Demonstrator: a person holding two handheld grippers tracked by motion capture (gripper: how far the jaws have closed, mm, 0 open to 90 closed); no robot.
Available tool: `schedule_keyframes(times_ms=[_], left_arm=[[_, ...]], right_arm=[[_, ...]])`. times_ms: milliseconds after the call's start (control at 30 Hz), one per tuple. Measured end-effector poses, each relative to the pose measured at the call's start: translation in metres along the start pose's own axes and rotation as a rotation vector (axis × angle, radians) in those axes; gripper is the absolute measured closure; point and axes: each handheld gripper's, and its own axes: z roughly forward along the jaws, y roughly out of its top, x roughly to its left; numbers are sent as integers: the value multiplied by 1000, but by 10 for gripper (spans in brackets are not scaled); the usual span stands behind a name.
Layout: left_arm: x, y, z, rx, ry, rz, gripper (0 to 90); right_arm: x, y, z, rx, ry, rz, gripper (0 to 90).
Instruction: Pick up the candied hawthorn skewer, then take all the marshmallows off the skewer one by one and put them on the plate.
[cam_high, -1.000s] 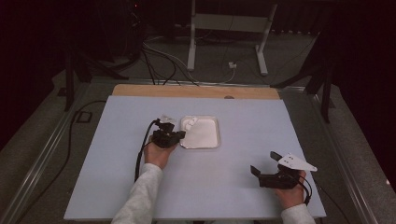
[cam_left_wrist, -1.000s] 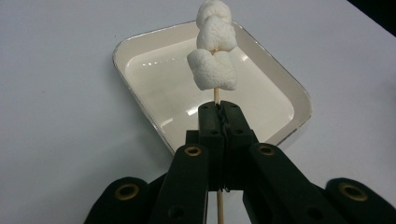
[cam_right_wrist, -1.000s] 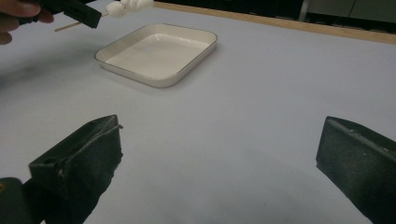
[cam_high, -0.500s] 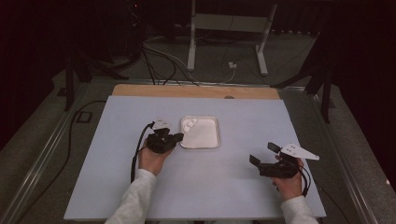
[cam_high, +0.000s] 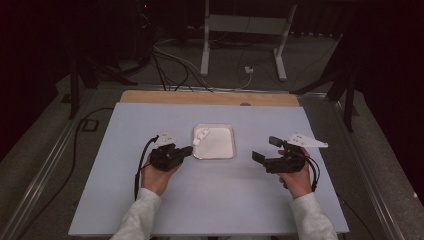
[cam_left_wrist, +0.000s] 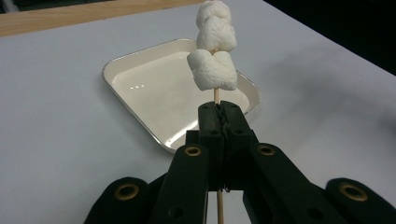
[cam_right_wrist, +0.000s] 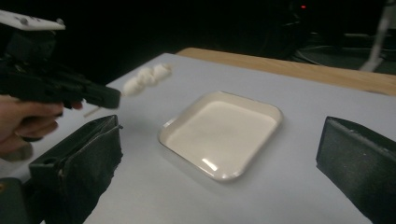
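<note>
Left tool (cam_high: 186, 150) clamped fully on a thin wooden skewer (cam_left_wrist: 216, 95); jaws meet around the stick with no gap, seen plainly in the left gripper view. Skewer carries three white marshmallows (cam_left_wrist: 212, 42) stacked along its far end, the nearest sitting just beyond the jaw tips. In the high view the marshmallows (cam_high: 201, 136) hang over the left rim of the tray (cam_high: 225, 150), held clear of its floor as far as can be judged. Tray is white, shallow, rounded corners, nothing lying in it; it sits near the middle of the pale tabletop (cam_high: 215, 200). Right tool (cam_high: 264, 149) is off to the right of the tray, apart from it, jaws spread wide with nothing between them; the right gripper view looks between both jaws at the tray (cam_right_wrist: 261, 109) and shows the left tool (cam_right_wrist: 105, 99) with the marshmallows (cam_right_wrist: 145, 78) across from it. Each tool is gripped by a hand, light sleeves entering from the near edge.
</note>
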Motion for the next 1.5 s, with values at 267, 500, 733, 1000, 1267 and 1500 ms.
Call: schedule_keyframes(times_ms=[267, 500, 733, 1000, 1267, 1500], left_arm=[[2, -2, -5, -14, -12, 8, 900], [3, -4, -6, -25, -23, 8, 900], [0, -2, -9, -48, -36, 8, 900], [0, 0, -15, -78, -39, 3, 900], [-5, 1, -17, -84, -54, 21, 900], [-8, 1, -17, -87, -64, 31, 900]], right_arm=[[6, 18, 29, 48, 43, 12, 0], [15, 29, 49, 57, 58, 11, 0], [24, 39, 66, 51, 96, 47, 0], [28, 41, 86, 56, 133, 100, 0], [27, 43, 102, 80, 172, 173, 56], [27, 38, 115, 122, 250, 244, 225]])
